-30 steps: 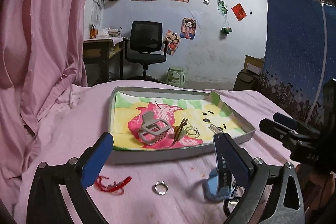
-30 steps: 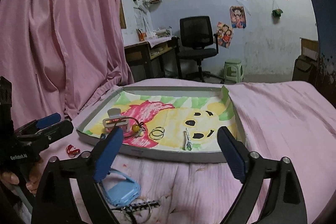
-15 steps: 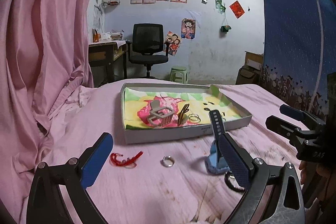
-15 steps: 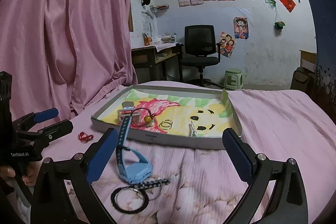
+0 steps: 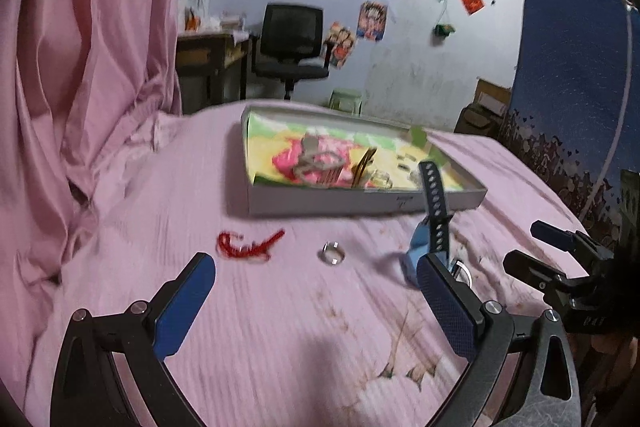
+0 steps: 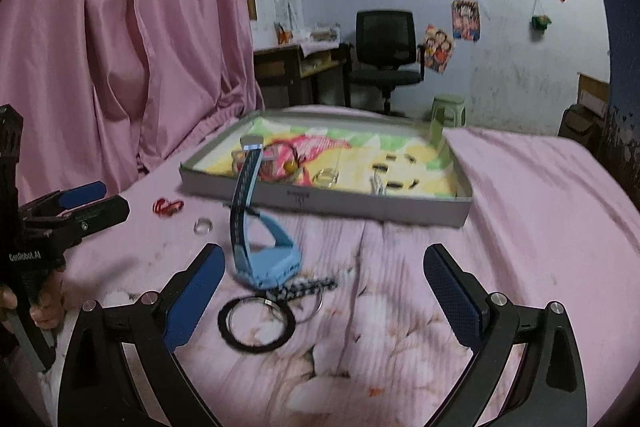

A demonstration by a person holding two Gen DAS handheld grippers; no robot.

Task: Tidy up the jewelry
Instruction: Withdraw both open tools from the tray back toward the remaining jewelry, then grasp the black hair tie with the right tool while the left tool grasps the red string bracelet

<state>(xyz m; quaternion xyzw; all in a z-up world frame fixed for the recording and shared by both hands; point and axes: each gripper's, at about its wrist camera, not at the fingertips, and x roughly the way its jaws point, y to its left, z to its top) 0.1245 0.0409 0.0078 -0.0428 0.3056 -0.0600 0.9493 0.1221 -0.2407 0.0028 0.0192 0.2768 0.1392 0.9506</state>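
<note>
A shallow grey tray (image 5: 360,203) (image 6: 328,197) with a colourful picture lining sits on the pink cloth and holds a grey hair claw (image 5: 316,163), a gold clip (image 5: 362,167), rings and small clips. In front of it lie a red bracelet (image 5: 248,247) (image 6: 168,206), a silver ring (image 5: 333,253) (image 6: 202,226), a blue watch (image 5: 430,227) (image 6: 264,259) with its strap standing up, a black ring (image 6: 256,323) and a checked strap (image 6: 304,287). My left gripper (image 5: 316,303) is open and empty, short of the ring. My right gripper (image 6: 320,295) is open and empty, around the black ring's area.
Pink curtain (image 6: 120,27) hangs at the left. A black office chair (image 6: 386,55), a desk (image 6: 296,67) and a green stool (image 6: 448,107) stand behind the table. A blue patterned cloth (image 5: 576,67) hangs at the right.
Both grippers have drawn back from the tray toward the table's near side, so the loose items in front of the tray now show fully. Both stay open and empty.
</note>
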